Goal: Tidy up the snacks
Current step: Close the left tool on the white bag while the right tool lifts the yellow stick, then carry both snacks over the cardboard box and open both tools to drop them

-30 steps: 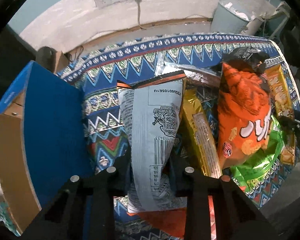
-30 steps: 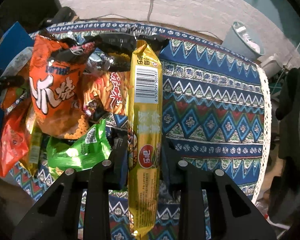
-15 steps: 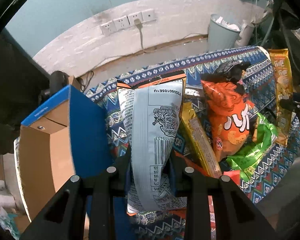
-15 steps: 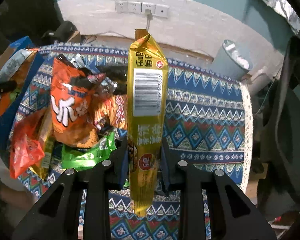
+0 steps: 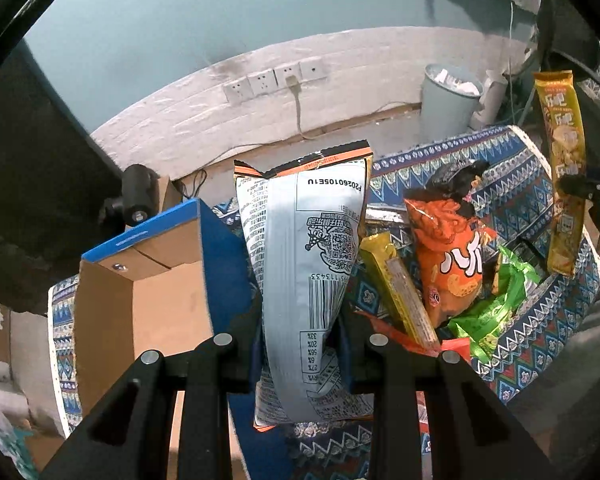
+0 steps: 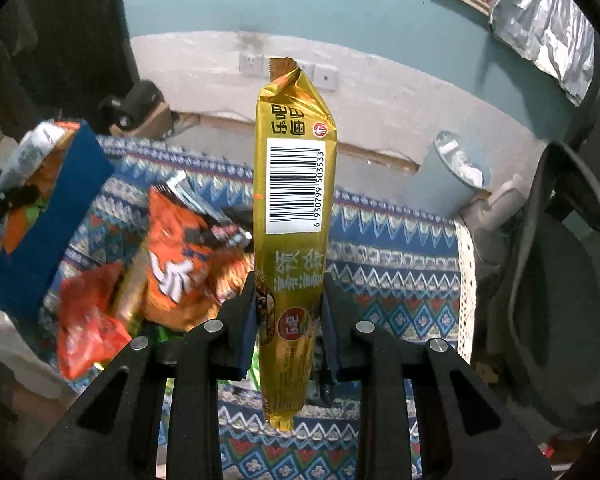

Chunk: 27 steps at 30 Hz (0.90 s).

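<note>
While both claws were clamped on packets, the cardboard box with its blue outer wall stood as the landmark for the coming move. The left claw pinched a pale grey printed bag low on its length; the bag's long axis ran straight out along the fingers, its crimped orange-edged top pointing away, and the box's open mouth lay just to the left of it. The left hand was therefore the nearer of the two to the box.

The right claw gripped a slim gold packet near its lower third, its long axis also in line with the fingers, barcode facing the camera. From that claw the box sat far to the left, beyond the loose heap of snacks, so that packet would likely need a longer carry across the pile.

Between the two, on the patterned cloth of the bench, lay an orange crisp bag, glossy and crumpled, a green foil wrapper and a narrow yellow bar. All looked thin, crinkly and easily deformed; the grey bag appeared puffed with air, the gold packet stiffer and tube-like.
</note>
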Each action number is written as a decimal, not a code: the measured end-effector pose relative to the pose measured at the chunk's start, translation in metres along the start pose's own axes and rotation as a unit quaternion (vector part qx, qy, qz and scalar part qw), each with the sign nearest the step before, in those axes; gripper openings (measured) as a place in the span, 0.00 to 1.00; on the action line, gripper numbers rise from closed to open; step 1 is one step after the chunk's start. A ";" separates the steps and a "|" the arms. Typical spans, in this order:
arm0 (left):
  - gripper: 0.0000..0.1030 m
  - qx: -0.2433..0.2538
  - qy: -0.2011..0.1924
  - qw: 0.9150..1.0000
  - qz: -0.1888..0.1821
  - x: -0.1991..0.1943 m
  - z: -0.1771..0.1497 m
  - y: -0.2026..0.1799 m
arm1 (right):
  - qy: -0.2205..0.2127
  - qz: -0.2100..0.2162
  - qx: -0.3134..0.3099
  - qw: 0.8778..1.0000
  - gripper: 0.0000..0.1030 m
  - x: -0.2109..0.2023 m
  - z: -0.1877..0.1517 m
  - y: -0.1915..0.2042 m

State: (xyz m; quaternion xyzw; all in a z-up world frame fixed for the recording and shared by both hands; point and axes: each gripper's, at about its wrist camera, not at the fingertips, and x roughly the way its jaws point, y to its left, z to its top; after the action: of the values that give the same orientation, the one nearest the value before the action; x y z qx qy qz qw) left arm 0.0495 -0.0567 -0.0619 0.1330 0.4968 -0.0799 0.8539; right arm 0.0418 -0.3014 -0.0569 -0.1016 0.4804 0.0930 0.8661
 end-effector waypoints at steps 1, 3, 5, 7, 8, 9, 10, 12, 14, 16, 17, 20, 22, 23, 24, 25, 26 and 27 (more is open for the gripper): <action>0.29 0.000 -0.002 1.000 0.001 -0.003 -0.001 0.001 | -0.005 0.004 0.001 1.000 0.25 -0.004 0.003 0.002; 0.29 0.000 -0.012 1.000 0.009 -0.009 -0.002 0.006 | -0.014 0.010 -0.003 1.000 0.25 -0.010 0.009 0.008; 0.29 0.000 -0.018 1.000 0.018 -0.014 -0.004 0.010 | -0.019 0.018 -0.008 1.000 0.25 -0.013 0.015 0.016; 0.29 -0.001 -0.022 0.999 0.024 -0.017 -0.006 0.015 | -0.022 0.026 -0.014 0.999 0.25 -0.016 0.019 0.024; 0.29 -0.003 -0.023 0.999 0.025 -0.018 -0.007 0.017 | -0.024 0.030 -0.017 0.999 0.25 -0.017 0.022 0.029; 0.29 -0.005 -0.023 0.999 0.026 -0.019 -0.008 0.021 | -0.025 0.034 -0.021 0.999 0.25 -0.018 0.025 0.034; 0.29 -0.010 -0.023 0.999 0.026 -0.020 -0.010 0.024 | -0.025 0.038 -0.024 0.999 0.25 -0.019 0.028 0.038; 0.29 -0.016 -0.022 0.999 0.025 -0.022 -0.012 0.031 | -0.027 0.049 -0.028 0.998 0.25 -0.020 0.032 0.047; 0.29 -0.022 -0.022 0.999 0.026 -0.024 -0.014 0.037 | -0.030 0.059 -0.031 0.997 0.25 -0.022 0.037 0.055; 0.29 -0.026 -0.024 0.999 0.026 -0.026 -0.017 0.041 | -0.033 0.067 -0.036 0.997 0.25 -0.024 0.042 0.064; 0.29 -0.028 -0.025 0.999 0.027 -0.028 -0.018 0.043 | -0.035 0.070 -0.039 0.996 0.25 -0.025 0.044 0.069; 0.29 -0.033 -0.029 0.999 0.031 -0.032 -0.022 0.052 | -0.039 0.075 -0.051 0.995 0.25 -0.025 0.051 0.084; 0.29 -0.037 -0.032 0.998 0.036 -0.034 -0.026 0.058 | -0.038 0.082 -0.057 0.994 0.25 -0.024 0.056 0.095; 0.29 -0.039 -0.032 0.998 0.038 -0.034 -0.027 0.060 | -0.037 0.086 -0.060 0.994 0.25 -0.024 0.059 0.099; 0.29 -0.042 -0.032 0.998 0.040 -0.035 -0.029 0.064 | -0.037 0.089 -0.062 0.993 0.25 -0.023 0.061 0.103; 0.29 -0.047 -0.031 0.998 0.040 -0.035 -0.031 0.069 | -0.038 0.091 -0.064 0.993 0.25 -0.023 0.063 0.107; 0.29 -0.051 -0.030 0.997 0.041 -0.035 -0.033 0.073 | -0.037 0.095 -0.066 0.993 0.25 -0.022 0.066 0.112; 0.29 -0.056 -0.030 0.997 0.042 -0.035 -0.035 0.077 | -0.038 0.099 -0.068 0.992 0.25 -0.023 0.067 0.116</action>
State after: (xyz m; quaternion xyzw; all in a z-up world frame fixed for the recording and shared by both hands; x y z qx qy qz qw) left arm 0.0237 0.0278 -0.0362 0.1027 0.4690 -0.0201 0.8770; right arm 0.0548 -0.1732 -0.0129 -0.1084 0.4477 0.2140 0.8614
